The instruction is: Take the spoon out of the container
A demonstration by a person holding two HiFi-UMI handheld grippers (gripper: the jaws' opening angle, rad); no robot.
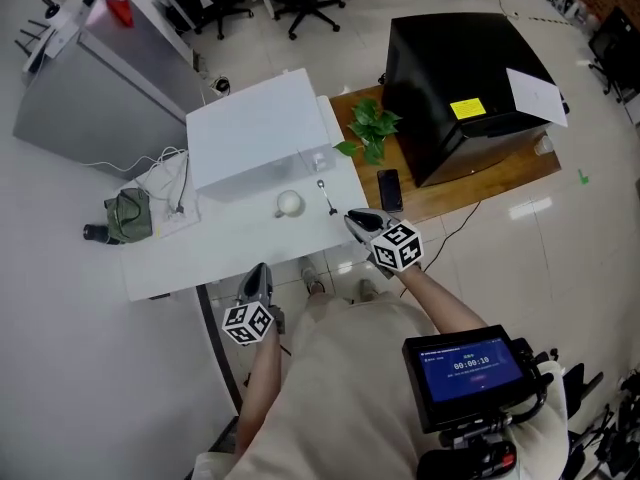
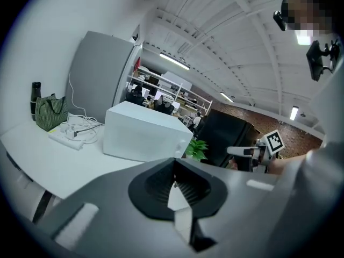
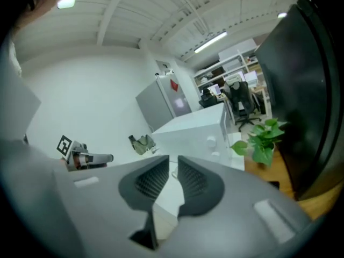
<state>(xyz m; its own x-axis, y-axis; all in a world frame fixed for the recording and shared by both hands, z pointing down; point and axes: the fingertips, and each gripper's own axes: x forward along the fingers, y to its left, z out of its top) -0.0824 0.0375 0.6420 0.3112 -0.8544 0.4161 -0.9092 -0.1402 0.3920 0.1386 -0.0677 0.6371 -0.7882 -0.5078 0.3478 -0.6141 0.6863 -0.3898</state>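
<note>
The spoon (image 1: pixel 327 196) lies flat on the white desk (image 1: pixel 200 253), near the middle of the head view. It is just to the right of the white round container (image 1: pixel 289 204) and does not touch it. Both sit in front of a large white box (image 1: pixel 255 128) that stands on the desk.

The left claw (image 1: pixel 259 269) is at the desk's near edge, lower left of centre. In the left gripper view its tips (image 2: pixel 173 164) are pressed together with nothing between them.

The right claw (image 1: pixel 352 218) is at the desk's right corner, close below the spoon and apart from it. In the right gripper view it (image 3: pixel 172 163) stands slightly spread, with only a slim gap between its pads (image 3: pixel 153 181) and nothing in that gap.

At the left end of the desk are a green bag (image 1: pixel 128 215) and a tangle of white cables (image 1: pixel 165 183). To the right, a wooden table (image 1: pixel 500 183) carries a leafy plant (image 1: pixel 370 128), a dark phone (image 1: pixel 389 189) and a big black box (image 1: pixel 460 78).
</note>
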